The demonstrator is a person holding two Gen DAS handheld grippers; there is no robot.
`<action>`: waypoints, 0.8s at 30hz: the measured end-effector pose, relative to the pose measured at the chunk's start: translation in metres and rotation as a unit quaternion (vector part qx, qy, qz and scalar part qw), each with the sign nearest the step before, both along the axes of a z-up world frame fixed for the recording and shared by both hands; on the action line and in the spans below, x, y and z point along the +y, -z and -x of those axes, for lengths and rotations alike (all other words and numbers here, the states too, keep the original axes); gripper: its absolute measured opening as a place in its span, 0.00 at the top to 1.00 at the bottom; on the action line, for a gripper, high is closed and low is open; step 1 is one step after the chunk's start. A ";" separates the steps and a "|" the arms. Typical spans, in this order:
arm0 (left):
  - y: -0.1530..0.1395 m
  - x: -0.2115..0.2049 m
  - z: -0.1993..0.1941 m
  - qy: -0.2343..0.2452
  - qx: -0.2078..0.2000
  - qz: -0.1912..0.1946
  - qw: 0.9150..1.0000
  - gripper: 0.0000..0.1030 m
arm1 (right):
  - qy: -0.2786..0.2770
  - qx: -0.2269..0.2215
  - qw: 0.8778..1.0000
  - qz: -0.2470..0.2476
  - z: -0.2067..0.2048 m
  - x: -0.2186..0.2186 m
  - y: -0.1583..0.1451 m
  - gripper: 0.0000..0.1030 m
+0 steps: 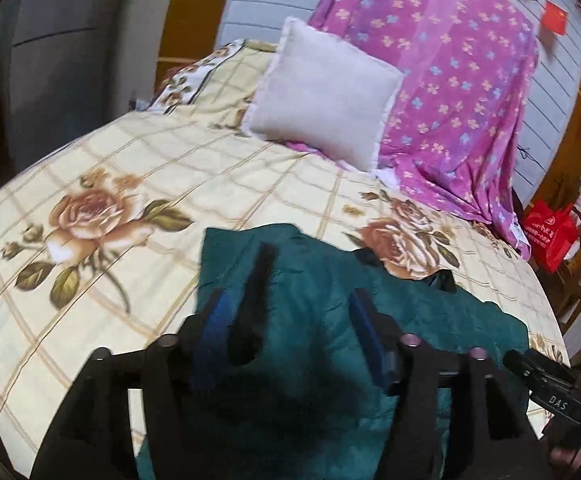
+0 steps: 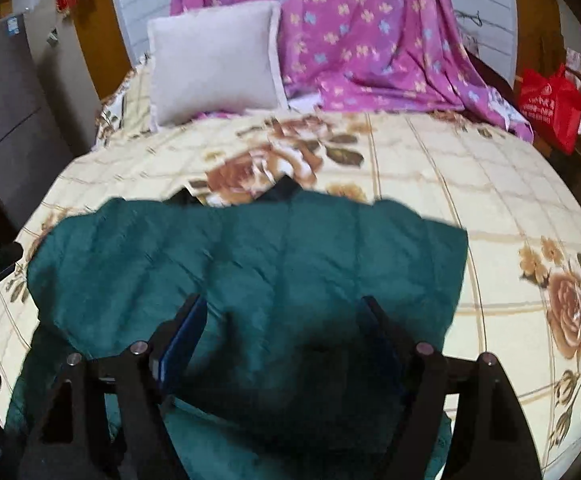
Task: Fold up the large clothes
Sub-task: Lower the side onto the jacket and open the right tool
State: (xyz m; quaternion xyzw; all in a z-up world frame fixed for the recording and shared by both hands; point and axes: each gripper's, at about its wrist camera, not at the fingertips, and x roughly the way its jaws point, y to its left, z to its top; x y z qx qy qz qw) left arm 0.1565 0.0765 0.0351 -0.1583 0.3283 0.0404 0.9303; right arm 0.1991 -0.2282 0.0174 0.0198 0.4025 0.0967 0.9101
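A large teal quilted garment [image 2: 274,264] lies spread on the bed's cream floral sheet [image 2: 490,184]; it also shows in the left wrist view [image 1: 410,312], with a dark strip [image 1: 258,300] along it. My left gripper [image 1: 286,316] is open just above the garment's left part, holding nothing. My right gripper [image 2: 282,320] is open above the garment's near middle, holding nothing. Dark lining [image 2: 286,188] peeks out at the garment's far edge. The right gripper's body [image 1: 550,384] shows at the lower right of the left wrist view.
A white pillow [image 1: 326,92] and a purple flowered sheet [image 1: 450,80] lie at the head of the bed. A red bag [image 1: 550,236] sits on furniture by the bed's right side. A grey cabinet [image 2: 6,120] stands to the left.
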 end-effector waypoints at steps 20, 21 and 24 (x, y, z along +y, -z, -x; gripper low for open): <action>0.068 -0.024 -0.044 0.024 0.085 -0.058 0.994 0.56 | -0.021 -0.001 0.999 0.028 0.014 0.025 0.023 0.21; 0.067 -0.024 -0.044 0.025 0.085 -0.059 0.994 0.56 | -0.025 0.004 0.999 0.029 0.016 0.026 0.025 0.21; 0.068 -0.025 -0.043 0.028 0.085 -0.063 0.994 0.55 | -0.025 0.018 0.997 0.069 0.020 0.040 0.050 0.21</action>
